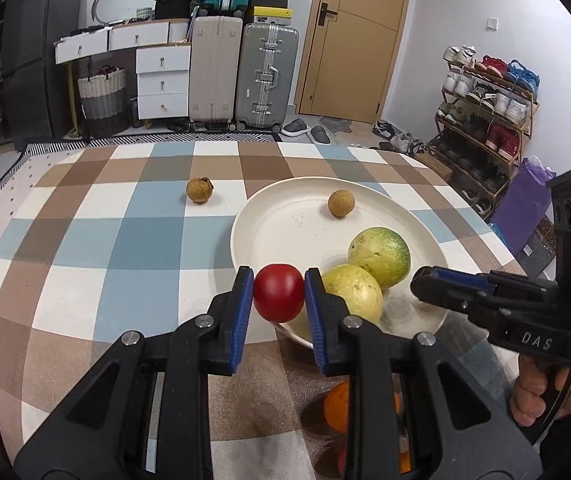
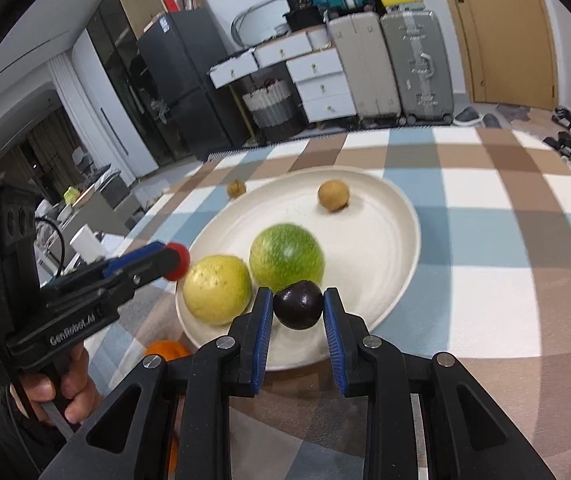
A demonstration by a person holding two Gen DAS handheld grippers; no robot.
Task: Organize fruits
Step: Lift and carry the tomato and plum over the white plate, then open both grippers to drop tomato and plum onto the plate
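My left gripper [image 1: 279, 292] is shut on a red tomato [image 1: 278, 297] and holds it just above the near left rim of the white plate [image 1: 269, 236]. It also shows in the right wrist view [image 2: 175, 262]. My right gripper [image 2: 298, 304] is shut on a dark purple fruit [image 2: 298, 305] over the plate's near part [image 2: 389, 256]. On the plate lie a yellow guava [image 2: 217, 290], a green guava [image 2: 286, 258] and a brown longan [image 2: 332, 196]. A second longan [image 1: 199, 190] lies on the cloth left of the plate.
An orange [image 1: 337, 408] lies on the checked tablecloth [image 1: 105, 260] near the front, under my left gripper. Beyond the table's far edge stand suitcases [image 1: 265, 76], white drawers [image 1: 163, 80] and a shoe rack [image 1: 485, 116].
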